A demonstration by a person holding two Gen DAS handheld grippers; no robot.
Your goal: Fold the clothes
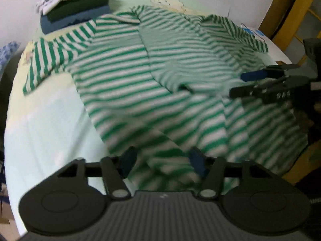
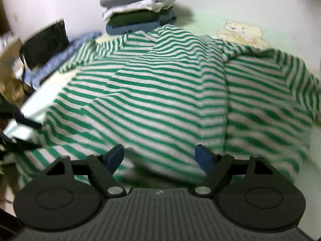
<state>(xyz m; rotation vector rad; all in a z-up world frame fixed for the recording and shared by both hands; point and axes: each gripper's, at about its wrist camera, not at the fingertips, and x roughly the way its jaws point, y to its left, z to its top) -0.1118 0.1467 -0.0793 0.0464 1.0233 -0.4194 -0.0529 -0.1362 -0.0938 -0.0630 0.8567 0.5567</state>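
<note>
Plainly, left gripper [image 1: 163, 160] and right gripper [image 2: 159, 157] gape over the striped shirt [image 1: 140, 76]; seemingly gripping nothing.

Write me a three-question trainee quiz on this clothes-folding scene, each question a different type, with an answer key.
1. True or false: the striped shirt is already folded onto the pile of folded clothes.
2. Multiple choice: what does the right gripper hold? A) a shirt sleeve B) a towel C) nothing
3. Fill in: the print on the sheet near the shirt's collar shows a ____.

Key: 1. False; it lies spread on the sheet. 2. C; its jaws stand open over the shirt's hem. 3. Teddy bear.
</note>
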